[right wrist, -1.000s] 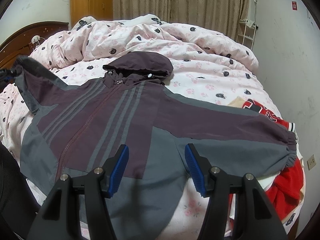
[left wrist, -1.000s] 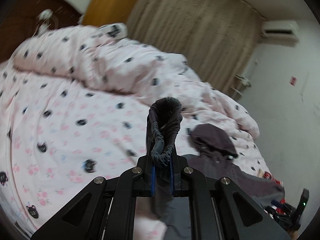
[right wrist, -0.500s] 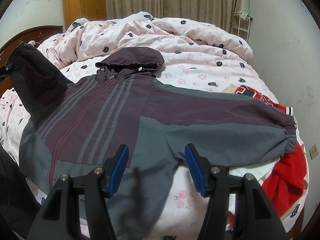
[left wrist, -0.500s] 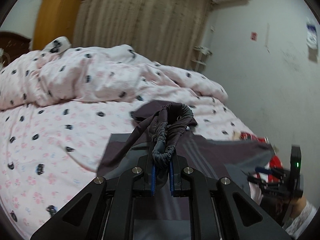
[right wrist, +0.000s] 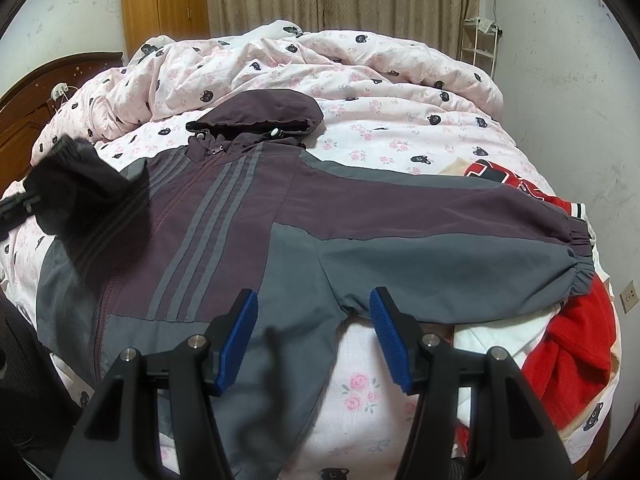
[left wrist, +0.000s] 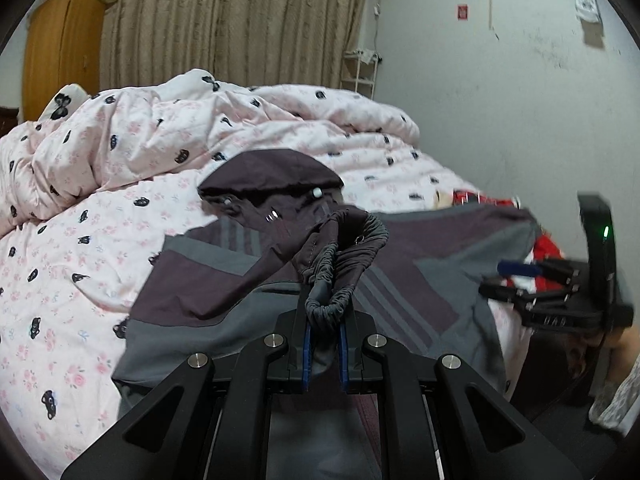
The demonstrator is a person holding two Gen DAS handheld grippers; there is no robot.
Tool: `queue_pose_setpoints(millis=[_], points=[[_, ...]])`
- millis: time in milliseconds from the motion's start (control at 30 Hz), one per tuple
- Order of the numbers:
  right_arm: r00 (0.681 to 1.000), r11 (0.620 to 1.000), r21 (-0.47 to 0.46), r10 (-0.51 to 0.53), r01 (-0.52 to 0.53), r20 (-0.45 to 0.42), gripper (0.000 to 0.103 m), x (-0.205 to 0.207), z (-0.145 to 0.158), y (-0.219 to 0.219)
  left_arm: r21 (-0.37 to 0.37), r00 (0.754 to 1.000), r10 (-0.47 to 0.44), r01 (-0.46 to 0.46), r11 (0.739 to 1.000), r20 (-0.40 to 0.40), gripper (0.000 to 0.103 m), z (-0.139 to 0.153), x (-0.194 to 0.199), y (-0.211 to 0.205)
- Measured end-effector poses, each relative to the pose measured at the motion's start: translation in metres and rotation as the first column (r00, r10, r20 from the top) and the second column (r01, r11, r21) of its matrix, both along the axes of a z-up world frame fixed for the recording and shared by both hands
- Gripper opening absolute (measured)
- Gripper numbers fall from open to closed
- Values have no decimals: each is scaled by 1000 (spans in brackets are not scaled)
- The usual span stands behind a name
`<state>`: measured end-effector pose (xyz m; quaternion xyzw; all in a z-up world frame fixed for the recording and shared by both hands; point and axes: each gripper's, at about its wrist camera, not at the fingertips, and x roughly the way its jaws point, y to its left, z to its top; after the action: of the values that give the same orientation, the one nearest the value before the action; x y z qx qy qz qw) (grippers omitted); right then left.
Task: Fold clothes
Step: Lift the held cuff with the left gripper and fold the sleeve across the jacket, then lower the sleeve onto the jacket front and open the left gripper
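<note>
A maroon and grey hooded jacket (right wrist: 240, 216) lies front up on the bed, hood (right wrist: 264, 116) toward the quilt. My left gripper (left wrist: 325, 344) is shut on the elastic sleeve cuff (left wrist: 340, 276) and holds that sleeve lifted over the jacket's chest (left wrist: 400, 276); the raised sleeve shows at the left of the right wrist view (right wrist: 76, 184). The other sleeve (right wrist: 460, 240) lies stretched out to the right. My right gripper (right wrist: 314, 336) is open and empty, just above the jacket's lower hem near the armpit; it also shows in the left wrist view (left wrist: 516, 280).
A pink bear-print quilt (right wrist: 320, 64) is bunched at the back of the bed. Red clothes (right wrist: 568, 344) lie at the bed's right edge under the sleeve cuff. A wooden headboard (right wrist: 24, 104) stands left; a wall (right wrist: 568, 80) runs close on the right.
My left gripper has carried the sleeve cuff from the left side of the bed rightward over the jacket's body. My right gripper has edged slightly closer and stayed open.
</note>
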<state>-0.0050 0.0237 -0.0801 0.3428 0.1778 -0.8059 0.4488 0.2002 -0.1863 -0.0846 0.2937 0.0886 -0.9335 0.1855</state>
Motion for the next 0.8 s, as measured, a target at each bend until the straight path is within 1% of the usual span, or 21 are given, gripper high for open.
queue_pose_setpoints(millis=[200, 333, 467, 700, 800], points=[[1000, 1000, 5, 4, -4, 3, 60, 0, -2, -1, -62, 996, -1, 7, 998, 93, 9, -25, -11, 15], [1000, 1000, 10, 7, -7, 9, 60, 1, -4, -2, -124, 987, -15, 35, 992, 158, 9, -44, -19, 28], [1000, 1000, 14, 10, -10, 9, 60, 2, -5, -3, -163, 980, -16, 48, 985, 196, 9, -56, -23, 35], [1000, 1000, 19, 15, -15, 9, 60, 2, -4, -7, -278, 967, -19, 92, 956, 255, 9, -68, -26, 51], [1000, 1000, 18, 16, -17, 11, 60, 2, -4, -8, -313, 962, -20, 108, 944, 274, 12, -71, -25, 58]])
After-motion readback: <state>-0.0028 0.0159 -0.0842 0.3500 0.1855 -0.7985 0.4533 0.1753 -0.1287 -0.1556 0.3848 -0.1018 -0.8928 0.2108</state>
